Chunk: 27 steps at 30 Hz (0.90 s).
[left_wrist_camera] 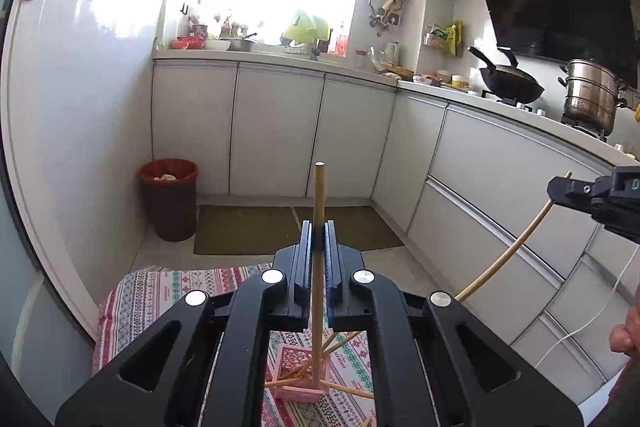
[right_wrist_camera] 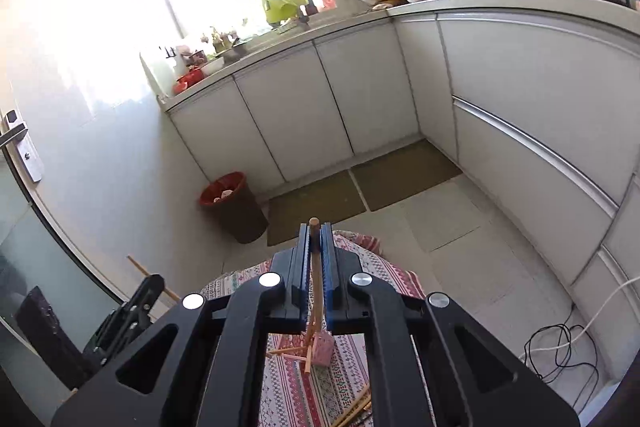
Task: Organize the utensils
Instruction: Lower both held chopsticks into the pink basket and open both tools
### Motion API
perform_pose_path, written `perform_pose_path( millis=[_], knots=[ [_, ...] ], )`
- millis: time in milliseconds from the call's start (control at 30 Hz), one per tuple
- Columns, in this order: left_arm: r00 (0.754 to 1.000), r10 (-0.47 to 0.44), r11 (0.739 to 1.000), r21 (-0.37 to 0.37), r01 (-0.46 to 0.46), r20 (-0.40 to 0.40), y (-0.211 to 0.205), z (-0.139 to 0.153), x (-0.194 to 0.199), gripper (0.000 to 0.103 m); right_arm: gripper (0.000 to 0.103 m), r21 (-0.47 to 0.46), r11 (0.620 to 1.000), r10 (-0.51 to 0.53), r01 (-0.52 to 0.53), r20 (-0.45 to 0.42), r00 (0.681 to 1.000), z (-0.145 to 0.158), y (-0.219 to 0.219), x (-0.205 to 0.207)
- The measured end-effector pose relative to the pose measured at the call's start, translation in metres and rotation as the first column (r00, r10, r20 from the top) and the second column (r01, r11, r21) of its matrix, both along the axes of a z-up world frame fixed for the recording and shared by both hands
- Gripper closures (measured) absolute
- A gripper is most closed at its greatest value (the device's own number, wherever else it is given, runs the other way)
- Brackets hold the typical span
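Left wrist view: the left claw point(left_wrist_camera: 319, 247) pinches one chopstick point(left_wrist_camera: 319, 211) upright, directly above the pink basket point(left_wrist_camera: 302, 375) on the patterned surface point(left_wrist_camera: 152, 295). The right claw point(right_wrist_camera: 319, 243) pinches a second chopstick point(right_wrist_camera: 316, 287), also above the basket. More chopsticks point(left_wrist_camera: 344, 389) lean in and lie across the basket and beside it. To do this step well, I judge each stick should be lowered tip-first into the basket opening, one at a time, and let go only once the tip is inside. Both claws tilt moderately downward toward the basket, the right one raised beside the left.
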<state>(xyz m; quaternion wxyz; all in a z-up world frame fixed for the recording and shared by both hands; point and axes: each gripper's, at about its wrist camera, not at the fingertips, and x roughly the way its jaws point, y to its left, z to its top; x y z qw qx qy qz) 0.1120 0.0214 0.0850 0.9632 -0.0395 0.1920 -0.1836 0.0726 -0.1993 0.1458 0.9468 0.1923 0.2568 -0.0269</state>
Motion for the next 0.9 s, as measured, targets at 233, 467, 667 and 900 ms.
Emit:
perform_pose_path(
  millis=[233,467,667,900],
  knots=[
    [0.992,0.033,0.999,-0.001,-0.034,-0.123,0.002,-0.057,0.046,0.078,0.098,-0.025,0.997,0.068,-0.070,-0.057,0.996,-0.034,0.028,0.043],
    [0.987,0.124,0.988,-0.076,-0.132,-0.105,0.048,-0.046,0.028,0.070,0.098,-0.035,0.994,0.097,-0.102,-0.123,0.988,-0.069,0.043,0.063],
    [0.983,0.163,0.980,-0.105,-0.172,-0.086,0.072,-0.038,0.004,0.055,0.098,-0.049,0.992,0.106,-0.116,-0.168,0.980,-0.100,0.059,0.075],
    [0.982,0.160,0.983,-0.070,-0.168,-0.104,0.071,-0.043,0.006,0.055,0.094,-0.049,0.991,0.111,-0.126,-0.229,0.967,-0.140,0.077,0.093]
  ],
)
